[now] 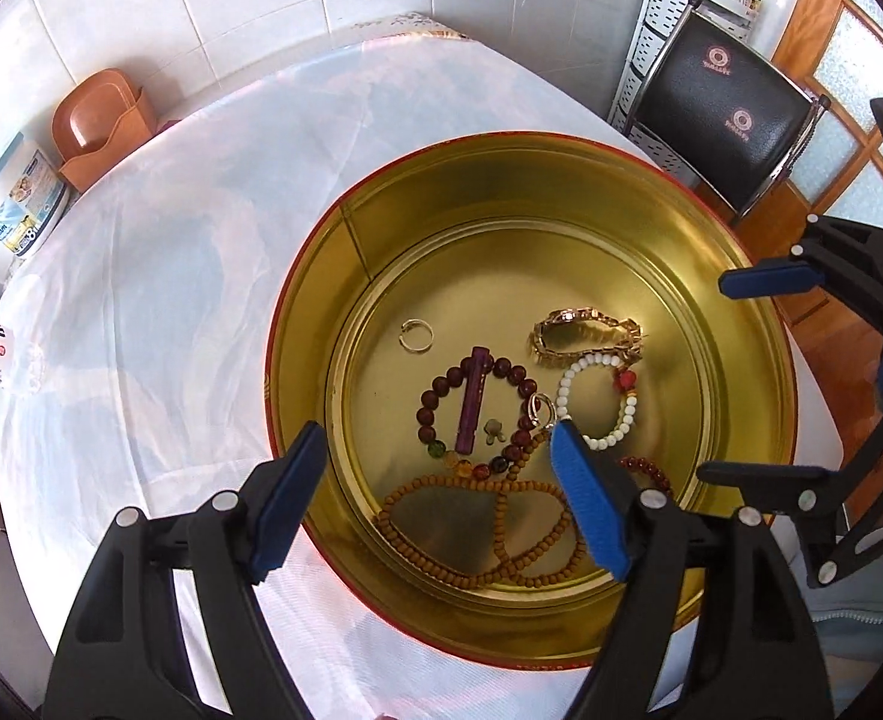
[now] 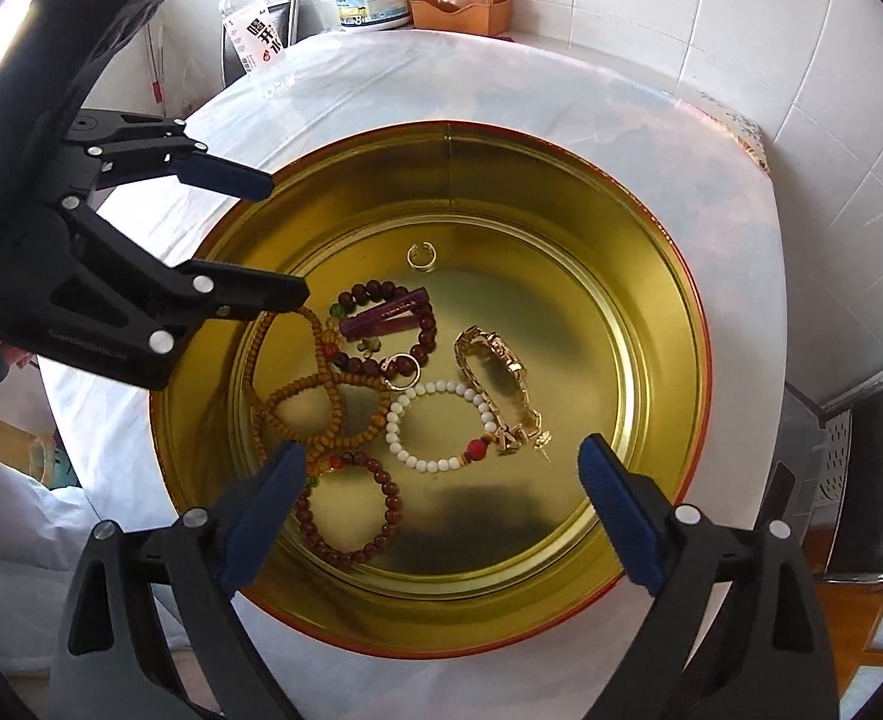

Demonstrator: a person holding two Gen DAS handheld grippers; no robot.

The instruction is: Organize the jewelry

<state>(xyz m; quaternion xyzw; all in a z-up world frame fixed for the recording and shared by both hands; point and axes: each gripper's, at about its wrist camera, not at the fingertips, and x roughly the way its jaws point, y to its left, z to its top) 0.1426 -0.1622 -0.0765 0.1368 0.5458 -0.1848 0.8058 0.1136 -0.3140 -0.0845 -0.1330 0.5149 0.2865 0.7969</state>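
Both hand-held grippers, left (image 1: 438,504) and right (image 2: 441,513), hover released over the gold tin (image 2: 651,228). Jewelry lies tangled around its centre; lifting the wooden bead necklace (image 2: 315,402) could drag the neighbouring bracelets.

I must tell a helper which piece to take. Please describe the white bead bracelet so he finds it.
Look inside the round gold tin on the white table. The white bead bracelet lies beside the gold watch. Only it has white beads, with one red bead.
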